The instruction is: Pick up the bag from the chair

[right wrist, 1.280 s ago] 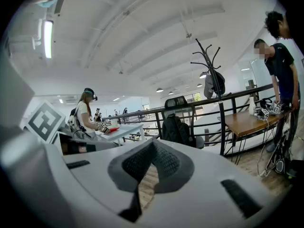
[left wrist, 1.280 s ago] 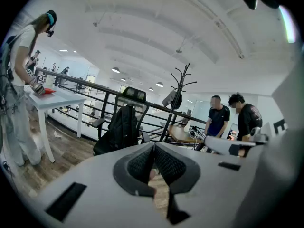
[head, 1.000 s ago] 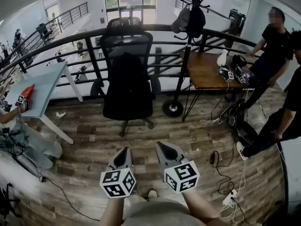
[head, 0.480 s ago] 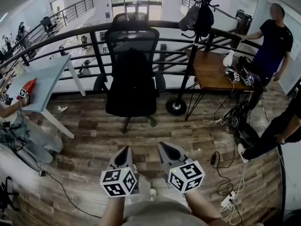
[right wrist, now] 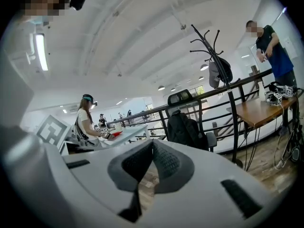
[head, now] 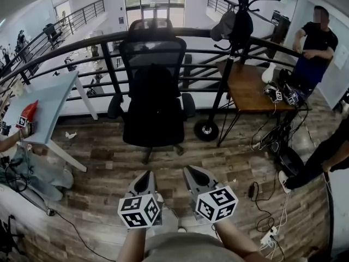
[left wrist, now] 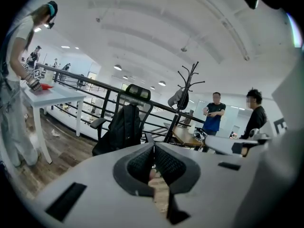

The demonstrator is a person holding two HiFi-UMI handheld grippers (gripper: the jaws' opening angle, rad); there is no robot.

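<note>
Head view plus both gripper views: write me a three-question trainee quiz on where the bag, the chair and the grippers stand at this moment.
1. True or false: the bag sits on the chair, upright against its backrest.
2. Multiple choice: the left gripper and right gripper are
A. shut on the bag
B. shut with nothing between the jaws, short of the chair
C. open around the backrest
3. Short answer: in the head view, what stands between the chair and the wooden table?

Key
1. True.
2. B. In each gripper view the jaws meet at the tips and the bag is far off.
3. The coat stand.
</note>
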